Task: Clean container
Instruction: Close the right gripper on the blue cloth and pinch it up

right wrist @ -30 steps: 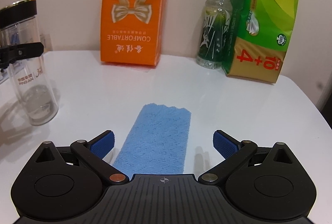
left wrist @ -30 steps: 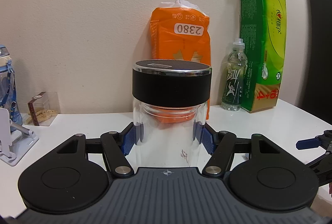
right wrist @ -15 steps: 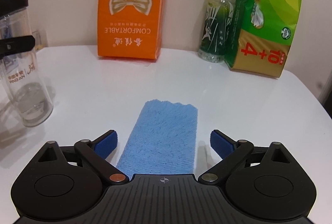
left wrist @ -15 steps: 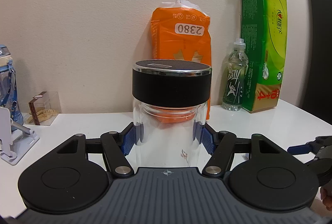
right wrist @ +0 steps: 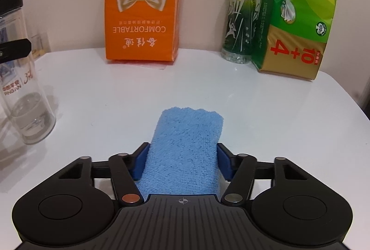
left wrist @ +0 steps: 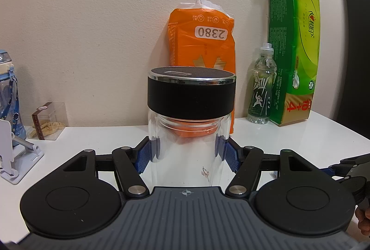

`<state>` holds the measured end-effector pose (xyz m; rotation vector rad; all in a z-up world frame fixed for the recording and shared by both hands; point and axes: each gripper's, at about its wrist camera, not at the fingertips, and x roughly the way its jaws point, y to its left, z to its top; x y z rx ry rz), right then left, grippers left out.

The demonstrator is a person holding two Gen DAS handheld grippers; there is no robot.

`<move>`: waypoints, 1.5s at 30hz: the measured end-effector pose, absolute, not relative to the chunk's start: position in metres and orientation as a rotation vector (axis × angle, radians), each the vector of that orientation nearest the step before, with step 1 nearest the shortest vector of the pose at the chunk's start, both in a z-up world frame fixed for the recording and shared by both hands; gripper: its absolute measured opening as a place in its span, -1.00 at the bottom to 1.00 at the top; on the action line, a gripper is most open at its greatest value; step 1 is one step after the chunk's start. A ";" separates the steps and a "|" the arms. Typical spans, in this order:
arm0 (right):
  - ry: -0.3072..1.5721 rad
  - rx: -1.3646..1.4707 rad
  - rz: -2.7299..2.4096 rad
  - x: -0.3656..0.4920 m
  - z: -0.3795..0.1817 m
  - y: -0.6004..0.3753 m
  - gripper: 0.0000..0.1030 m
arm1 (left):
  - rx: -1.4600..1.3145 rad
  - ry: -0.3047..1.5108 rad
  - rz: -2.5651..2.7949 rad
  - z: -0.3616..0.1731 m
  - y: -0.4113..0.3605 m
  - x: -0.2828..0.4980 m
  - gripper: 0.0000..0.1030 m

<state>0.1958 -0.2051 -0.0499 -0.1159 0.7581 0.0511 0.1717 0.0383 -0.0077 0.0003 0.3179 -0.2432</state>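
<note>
One white worktop meets a cream wall, an orange pack standing against it. The left gripper has its jaws clamped on the upright, black-lidded clear container; the right gripper pinches a folded blue cloth lying on the worktop.

White table, blue cloth

One jar, one cloth, two grippers, one orange pack, one green pack, one bottle, one clear box.
</note>
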 end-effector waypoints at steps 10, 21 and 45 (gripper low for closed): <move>0.755 -0.099 0.074 0.196 -0.048 -0.205 -0.39 | 0.000 0.317 -0.245 -0.008 0.040 0.173 0.53; 0.757 -0.051 0.111 0.196 -0.045 -0.213 -0.75 | 0.000 0.317 -0.250 -0.009 0.042 0.174 0.53; 0.759 -0.068 0.080 0.197 -0.049 -0.211 -0.24 | -0.001 0.316 -0.255 -0.009 0.045 0.175 0.54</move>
